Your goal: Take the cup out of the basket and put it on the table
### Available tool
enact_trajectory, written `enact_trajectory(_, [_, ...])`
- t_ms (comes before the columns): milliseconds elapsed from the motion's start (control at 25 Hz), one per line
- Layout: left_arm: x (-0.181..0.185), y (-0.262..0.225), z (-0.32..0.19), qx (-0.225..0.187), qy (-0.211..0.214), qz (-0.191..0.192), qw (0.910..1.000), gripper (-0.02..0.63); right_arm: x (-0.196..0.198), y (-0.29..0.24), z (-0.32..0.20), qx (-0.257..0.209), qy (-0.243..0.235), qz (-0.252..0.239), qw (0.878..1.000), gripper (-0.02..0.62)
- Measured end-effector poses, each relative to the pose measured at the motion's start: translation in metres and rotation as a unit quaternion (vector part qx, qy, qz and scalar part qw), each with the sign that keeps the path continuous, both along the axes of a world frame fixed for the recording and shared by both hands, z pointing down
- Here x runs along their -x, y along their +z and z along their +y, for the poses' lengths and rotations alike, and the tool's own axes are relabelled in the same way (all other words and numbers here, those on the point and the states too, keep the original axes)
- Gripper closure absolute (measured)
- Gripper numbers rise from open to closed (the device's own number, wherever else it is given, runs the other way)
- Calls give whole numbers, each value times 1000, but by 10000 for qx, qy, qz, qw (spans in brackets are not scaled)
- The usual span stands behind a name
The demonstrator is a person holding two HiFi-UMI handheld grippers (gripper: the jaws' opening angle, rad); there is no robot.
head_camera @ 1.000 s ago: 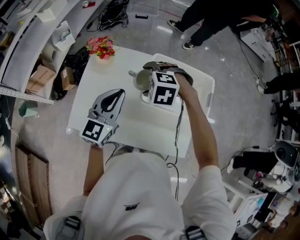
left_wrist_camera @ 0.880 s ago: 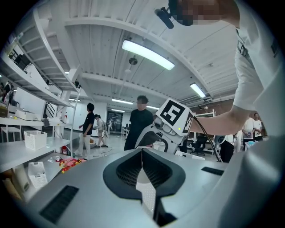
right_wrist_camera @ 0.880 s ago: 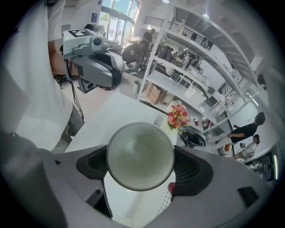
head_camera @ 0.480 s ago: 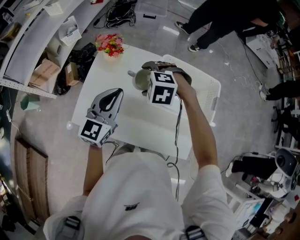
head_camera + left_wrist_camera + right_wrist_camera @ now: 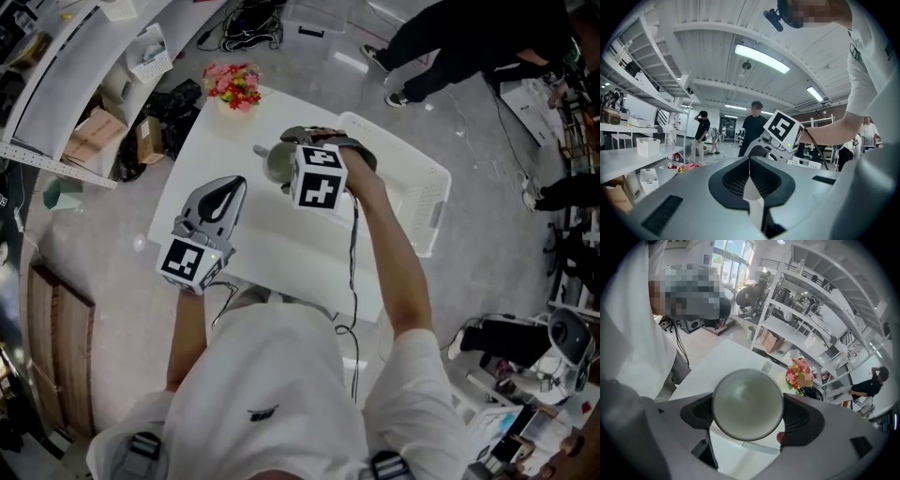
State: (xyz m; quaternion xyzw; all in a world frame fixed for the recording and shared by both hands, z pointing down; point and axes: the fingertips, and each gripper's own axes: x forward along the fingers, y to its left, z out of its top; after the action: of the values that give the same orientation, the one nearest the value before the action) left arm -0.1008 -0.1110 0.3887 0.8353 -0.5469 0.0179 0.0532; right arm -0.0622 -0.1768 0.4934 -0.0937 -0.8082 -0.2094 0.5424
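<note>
The cup (image 5: pixel 747 404) is seen clamped between the fingers of the right gripper (image 5: pixel 292 159), already clear of the white basket (image 5: pixel 427 202) and held over the far part of the table (image 5: pixel 281 253). Whether it touches the surface cannot be told. The removal is judged done, with only the setting-down and release left. The left gripper (image 5: pixel 228 187) is held idle over the table's near left, its fingers pressed together on nothing.
</note>
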Motion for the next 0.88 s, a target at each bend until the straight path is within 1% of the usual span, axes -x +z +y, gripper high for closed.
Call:
enact_trajectory(200, [11,6,1,33,-79,25,10000,594,11,12,4,74,-58,19,10000,173])
enact_trajectory(440, [17,11,2,24,-148,90,9998,594,21,23,6,104,-87,21,9999,173])
enact_trajectory(880, [30,31,5,59,-307,151,9994,594,35,57,15,236,-101,95,9996,173])
